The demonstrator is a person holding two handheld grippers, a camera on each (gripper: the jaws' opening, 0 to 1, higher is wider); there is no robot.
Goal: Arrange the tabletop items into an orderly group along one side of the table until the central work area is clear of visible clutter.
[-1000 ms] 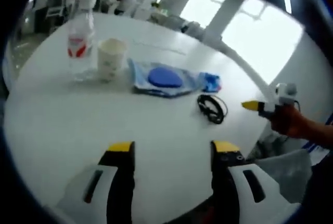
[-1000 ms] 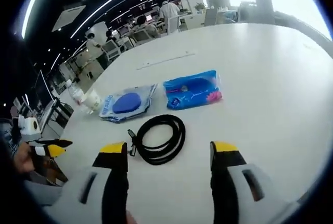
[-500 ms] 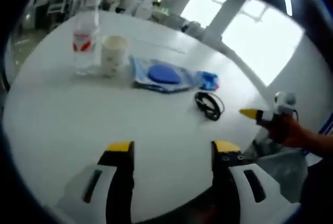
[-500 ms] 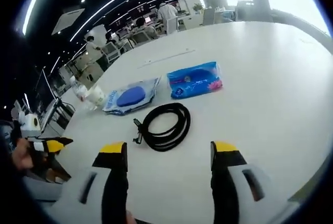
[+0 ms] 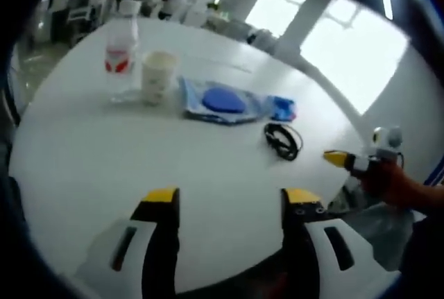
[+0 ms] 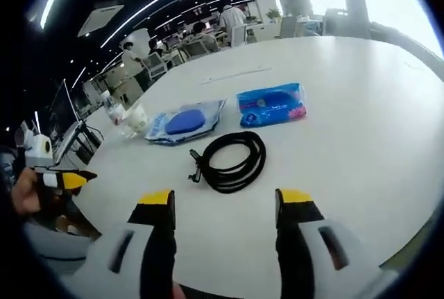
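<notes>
Your right gripper [image 6: 225,205] has eased back from the cable [image 6: 232,162]: a second ago the coil lay close ahead of your jaws, and now a wider strip of bare worktop [image 6: 361,125] lies between them. The cable, the blue pack [image 6: 272,105] and the pouch [image 6: 184,121] now sit a little further right in the right gripper view. Your left gripper [image 5: 231,202] has moved only slightly; in its view the bottle [image 5: 121,55], cup [image 5: 157,77] and pouch have drifted a little to the right. That is your camera moving. Nothing on the worktop has moved, and both pairs of jaws hold the same gap.
</notes>
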